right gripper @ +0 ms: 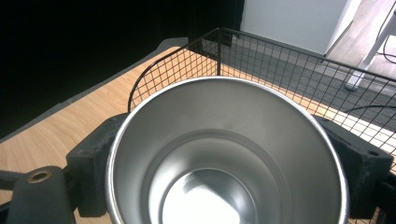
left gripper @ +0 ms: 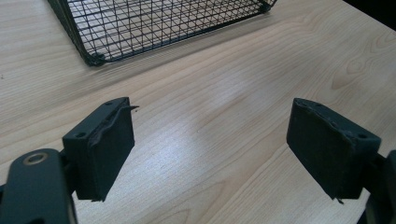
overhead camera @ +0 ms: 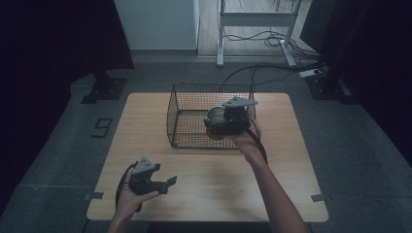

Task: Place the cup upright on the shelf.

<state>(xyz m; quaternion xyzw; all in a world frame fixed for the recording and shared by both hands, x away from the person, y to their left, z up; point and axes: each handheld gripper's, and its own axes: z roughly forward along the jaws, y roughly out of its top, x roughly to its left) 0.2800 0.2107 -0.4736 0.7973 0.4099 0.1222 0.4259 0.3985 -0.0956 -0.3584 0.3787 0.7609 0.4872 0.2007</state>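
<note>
One steel cup point(right gripper: 226, 154) sits pinched in the right gripper point(overhead camera: 217, 125) over the wire basket point(overhead camera: 187, 141) — a bump on the mesh rim could tip it. The left gripper point(overhead camera: 167, 184) idles near the table point(overhead camera: 209, 194) edge, jaws spread.

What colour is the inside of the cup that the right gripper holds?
Shiny silver, bare metal; the cup shows best in the right gripper view.
</note>
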